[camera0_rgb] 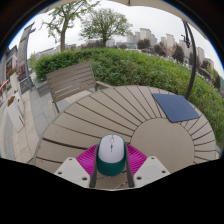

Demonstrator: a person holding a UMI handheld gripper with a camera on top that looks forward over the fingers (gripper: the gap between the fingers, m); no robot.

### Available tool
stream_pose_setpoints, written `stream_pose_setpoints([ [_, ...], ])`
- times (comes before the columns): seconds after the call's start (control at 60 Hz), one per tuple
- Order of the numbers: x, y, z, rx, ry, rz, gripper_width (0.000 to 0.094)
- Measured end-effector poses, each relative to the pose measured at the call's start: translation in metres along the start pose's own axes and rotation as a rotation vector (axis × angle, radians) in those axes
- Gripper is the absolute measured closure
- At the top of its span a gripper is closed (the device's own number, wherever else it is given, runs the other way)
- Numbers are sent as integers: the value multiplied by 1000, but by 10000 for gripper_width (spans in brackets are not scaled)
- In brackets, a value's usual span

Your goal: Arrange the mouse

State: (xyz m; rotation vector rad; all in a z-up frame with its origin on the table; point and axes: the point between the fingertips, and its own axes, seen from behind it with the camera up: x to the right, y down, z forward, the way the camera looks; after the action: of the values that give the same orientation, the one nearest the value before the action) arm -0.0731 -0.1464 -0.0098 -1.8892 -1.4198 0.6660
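A white mouse with a dark teal rear (111, 154) sits between my gripper's (111, 163) two fingers, with the pink pads (88, 160) pressed against its sides. It is held just above the round wooden slatted table (110, 115), near the table's near edge. A dark blue mouse pad (176, 107) lies flat on the table's far right part, well beyond the fingers.
A wooden bench (72, 80) stands beyond the table at the left. A green hedge (140, 65) runs behind the table, with trees and buildings farther off. A paved path (22, 125) runs at the left.
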Motion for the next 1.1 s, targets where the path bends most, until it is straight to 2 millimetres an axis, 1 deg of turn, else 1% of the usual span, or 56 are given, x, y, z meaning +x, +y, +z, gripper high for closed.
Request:
stream_pose_setpoints([
  [0.05, 5, -9, -8, 2, -15, 3, 506],
  [0.083, 9, -23, -15, 13, -33, 8, 505],
  [0.15, 24, -63, -28, 66, -57, 7, 505],
  [0.2, 43, -102, -40, 122, -71, -3, 505],
  [0.217, 51, -119, -41, 142, -76, 2, 505],
  [0.233, 58, -130, -46, 159, -77, 4, 506],
  [0.267, 74, -155, -45, 181, -81, 7, 505],
  [0.317, 108, -186, -44, 213, -68, 13, 506],
  [0.333, 122, -199, -43, 225, -64, 12, 507],
  [0.367, 149, -214, -37, 243, -50, 0, 507],
  [0.383, 156, -222, -32, 245, -35, -5, 507],
  [0.417, 181, -229, -21, 242, -8, -20, 507],
  [0.433, 192, -231, -15, 238, 1, -26, 508],
  [0.45, 208, -229, -9, 236, 7, -30, 507],
  [0.467, 212, -232, 0, 231, 15, -27, 507],
  [0.483, 227, -231, 5, 227, 17, -23, 507],
  [0.55, 257, -214, 42, 179, 12, -4, 506],
  [0.6, 273, -200, 66, 154, 2, 17, 507],
  [0.65, 284, -185, 88, 129, -11, 16, 505],
  [0.667, 286, -171, 98, 119, -8, 10, 504],
  [0.683, 295, -170, 103, 103, -4, 5, 501],
  [0.733, 311, -155, 121, 65, 18, 6, 493],
  [0.767, 316, -145, 131, 35, 18, 16, 492],
  [0.783, 314, -131, 137, 27, 17, 22, 488],
  [0.867, 326, -118, 146, -12, 15, 44, 443],
  [0.883, 327, -121, 146, 1, 15, 42, 430],
  [0.9, 324, -122, 147, 11, 19, 40, 411],
  [0.917, 328, -119, 146, 14, 28, 35, 384],
  [0.933, 332, -117, 145, 12, 42, 25, 328],
  [0.967, 337, -113, 142, -4, 67, -1, 166],
  [0.983, 338, -115, 137, -5, 69, -14, 82],
  [1.0, 336, -114, 136, -6, 70, -27, 78],
  [1.017, 335, -114, 131, -6, 63, -36, 104],
  [1.05, 332, -113, 120, -10, 48, -37, 108],
  [1.083, 330, -111, 105, -15, 37, -22, 86],
  [1.1, 327, -113, 91, -21, 31, -14, 80],
])
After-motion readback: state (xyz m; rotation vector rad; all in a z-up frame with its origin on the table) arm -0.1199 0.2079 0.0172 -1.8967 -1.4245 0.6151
